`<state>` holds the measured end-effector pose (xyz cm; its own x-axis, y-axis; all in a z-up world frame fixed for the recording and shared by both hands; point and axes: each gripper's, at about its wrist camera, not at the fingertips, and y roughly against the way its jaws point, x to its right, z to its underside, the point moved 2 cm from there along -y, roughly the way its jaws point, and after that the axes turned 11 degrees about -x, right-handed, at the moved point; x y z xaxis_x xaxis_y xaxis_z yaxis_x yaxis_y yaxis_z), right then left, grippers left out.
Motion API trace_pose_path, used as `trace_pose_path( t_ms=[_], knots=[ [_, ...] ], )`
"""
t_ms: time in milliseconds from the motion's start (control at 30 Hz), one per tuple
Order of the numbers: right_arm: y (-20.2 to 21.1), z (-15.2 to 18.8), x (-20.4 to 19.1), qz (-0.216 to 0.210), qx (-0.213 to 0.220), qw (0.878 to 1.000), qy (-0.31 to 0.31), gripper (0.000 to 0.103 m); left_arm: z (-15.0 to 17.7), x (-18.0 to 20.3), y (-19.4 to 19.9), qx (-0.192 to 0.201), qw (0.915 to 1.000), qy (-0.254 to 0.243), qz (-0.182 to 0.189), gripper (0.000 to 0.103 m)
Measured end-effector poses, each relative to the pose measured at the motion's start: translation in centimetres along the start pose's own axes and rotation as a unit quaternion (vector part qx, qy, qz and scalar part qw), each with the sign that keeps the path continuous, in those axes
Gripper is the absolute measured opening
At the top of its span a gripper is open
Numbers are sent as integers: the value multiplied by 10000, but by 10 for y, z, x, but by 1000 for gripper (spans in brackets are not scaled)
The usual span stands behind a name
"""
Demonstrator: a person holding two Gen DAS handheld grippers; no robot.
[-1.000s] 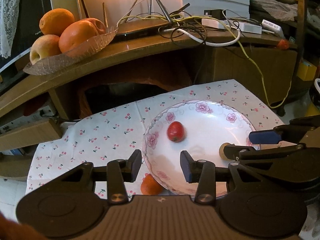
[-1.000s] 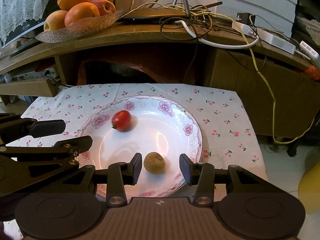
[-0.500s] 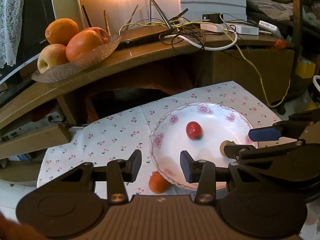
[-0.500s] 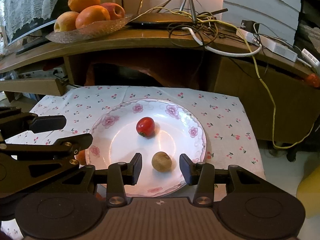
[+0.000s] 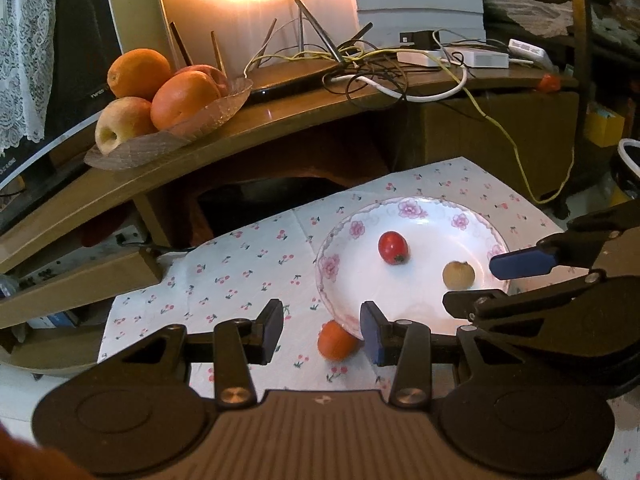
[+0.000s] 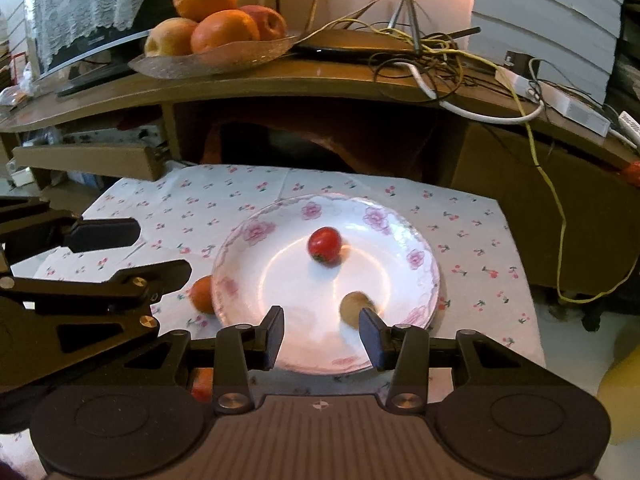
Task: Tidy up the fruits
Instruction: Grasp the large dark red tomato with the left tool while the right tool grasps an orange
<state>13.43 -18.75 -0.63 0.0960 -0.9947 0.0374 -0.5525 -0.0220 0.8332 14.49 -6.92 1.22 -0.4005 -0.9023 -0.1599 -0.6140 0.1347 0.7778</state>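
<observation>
Left gripper is hovering, fingers spread, over the orange fruit touching the plate rim; right gripper is idling spread. Next, I'd judge: descending, pinching, lifting it onto the plate.

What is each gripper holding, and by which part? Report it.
Nothing is held. The left gripper and right gripper are both open and empty.

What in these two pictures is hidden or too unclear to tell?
- Small orange fruit: left wrist view, far side tucked under the plate rim.
- Brownish fruit: right wrist view, motion-blurred and partly behind a fingertip; kind unclear.
- Red-orange object: right wrist view, mostly behind the gripper body.
</observation>
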Motion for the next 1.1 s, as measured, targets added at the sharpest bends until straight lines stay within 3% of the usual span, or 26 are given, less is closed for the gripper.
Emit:
trace_pose_path(
  t_ms=[567,1100],
  knots=[
    [25,46,-39,-769,-369,9933,776,48,74,-17,35,-215,9972,-555,455,52],
    [-8,65,-64,-969,-937,9830,1246,47,97,-27,-1,-642,9949,-404,670,53]
  ],
)
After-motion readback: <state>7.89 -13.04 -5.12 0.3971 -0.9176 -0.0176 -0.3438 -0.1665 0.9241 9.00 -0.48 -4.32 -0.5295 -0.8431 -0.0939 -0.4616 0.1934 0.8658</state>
